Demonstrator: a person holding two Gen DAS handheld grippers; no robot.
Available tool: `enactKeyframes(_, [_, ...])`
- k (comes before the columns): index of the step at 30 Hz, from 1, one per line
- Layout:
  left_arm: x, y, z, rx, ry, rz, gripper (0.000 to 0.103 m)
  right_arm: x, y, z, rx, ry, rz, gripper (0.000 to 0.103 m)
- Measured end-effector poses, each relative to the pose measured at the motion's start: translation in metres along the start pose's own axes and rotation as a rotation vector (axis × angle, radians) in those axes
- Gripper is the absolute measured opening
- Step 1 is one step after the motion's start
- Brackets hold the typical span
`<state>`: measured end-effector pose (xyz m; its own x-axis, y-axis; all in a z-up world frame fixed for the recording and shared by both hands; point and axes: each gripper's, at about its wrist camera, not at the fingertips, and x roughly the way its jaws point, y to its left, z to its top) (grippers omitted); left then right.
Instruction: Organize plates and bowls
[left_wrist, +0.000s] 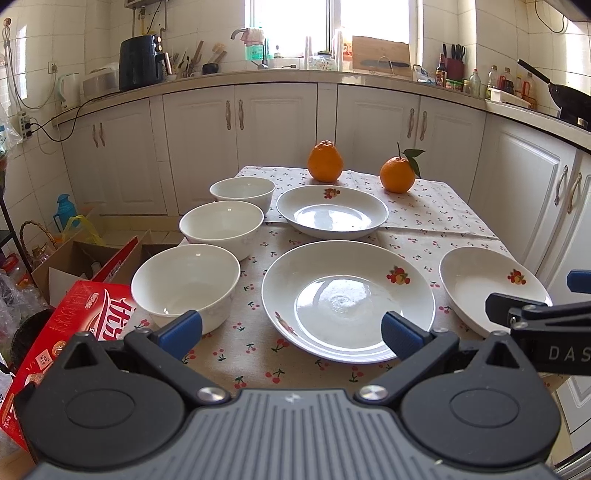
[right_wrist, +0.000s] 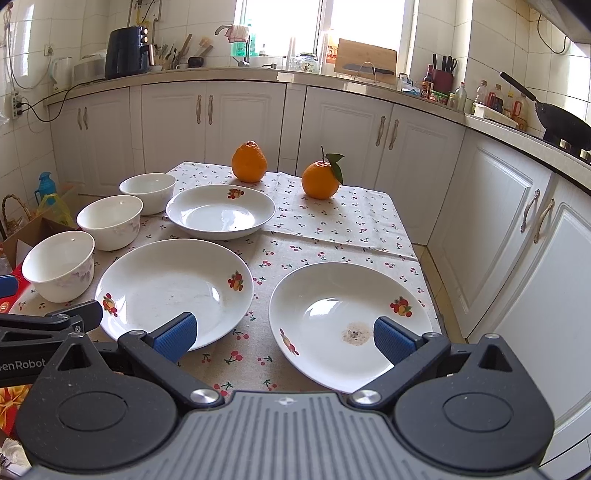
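The left gripper (left_wrist: 291, 330) is held with its blue pads wide apart, and nothing is gripped between them. Just in front of it, between the two fingers, the near plate (left_wrist: 347, 301) is seen lying flat on the cherry-printed tablecloth (left_wrist: 255, 347). To the left of this gripper the nearest bowl (left_wrist: 185, 284) is placed, and behind it two more bowls are lined up away from the gripper: the middle bowl (left_wrist: 221, 227) and the far bowl (left_wrist: 242, 192). They stand close together, all upright and empty. Beyond the near plate, the far plate (left_wrist: 332, 210) is found.

The right gripper (right_wrist: 283, 334) is also opened wide and nothing is held by it. Directly ahead of it, partly under its right finger, the right plate (right_wrist: 351, 325) is located, near the right edge of the table; a small brownish stain (right_wrist: 355, 334) is seen on its bottom. The three plates are set apart from each other, none stacked.

Farther from both grippers, at the back of the table, two oranges are placed: the left orange (right_wrist: 249, 162) and the leafy orange (right_wrist: 320, 181). Behind them white cabinets (right_wrist: 240, 122) are seen. To the left of the left gripper, beside the table, a red box (left_wrist: 74, 332) is visible.
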<state>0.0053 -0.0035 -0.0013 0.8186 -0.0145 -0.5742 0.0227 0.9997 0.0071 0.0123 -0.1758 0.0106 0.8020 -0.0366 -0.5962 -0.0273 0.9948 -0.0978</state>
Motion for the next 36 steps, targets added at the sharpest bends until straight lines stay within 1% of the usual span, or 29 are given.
enactKeyframes(4, [0.002,-0.002,0.003,0.004,-0.006,-0.012,0.102,0.002,-0.004,0.003,0.007,-0.005,0.004,0.103])
enactKeyframes(8, [0.005,-0.006,0.007,0.055,-0.016,-0.02,0.102,0.005,-0.006,0.004,0.004,-0.006,0.003,0.103])
enactKeyframes(11, [0.006,-0.007,0.012,0.068,-0.024,-0.032,0.102,0.007,-0.009,0.005,0.012,-0.013,0.002,0.103])
enactKeyframes(13, [0.009,-0.006,0.017,0.049,-0.019,-0.062,0.102,0.007,-0.012,0.007,0.024,-0.021,0.01,0.103])
enactKeyframes(16, [0.017,-0.001,0.024,0.004,0.019,-0.118,0.102,0.008,-0.014,0.009,0.016,-0.029,-0.001,0.103])
enactKeyframes(19, [0.023,-0.002,0.026,0.008,0.022,-0.116,0.102,0.01,-0.017,0.011,-0.001,-0.038,-0.006,0.103])
enactKeyframes(21, [0.027,0.0,0.028,0.001,0.03,-0.147,0.102,0.011,-0.021,0.012,-0.006,-0.044,0.0,0.103])
enactKeyframes(23, [0.029,0.0,0.029,0.0,0.021,-0.16,0.102,0.012,-0.027,0.013,-0.011,-0.056,0.008,0.103])
enactKeyframes(29, [0.041,-0.003,0.036,0.04,0.016,-0.146,0.102,0.017,-0.058,0.009,-0.024,-0.065,0.012,0.103])
enactKeyframes(32, [0.047,-0.005,0.037,0.077,-0.01,-0.13,0.102,0.024,-0.077,0.002,-0.021,-0.037,-0.005,0.103])
enactKeyframes(36, [0.056,-0.011,0.037,0.125,-0.031,-0.133,0.102,0.033,-0.099,-0.014,-0.015,0.012,-0.009,0.103])
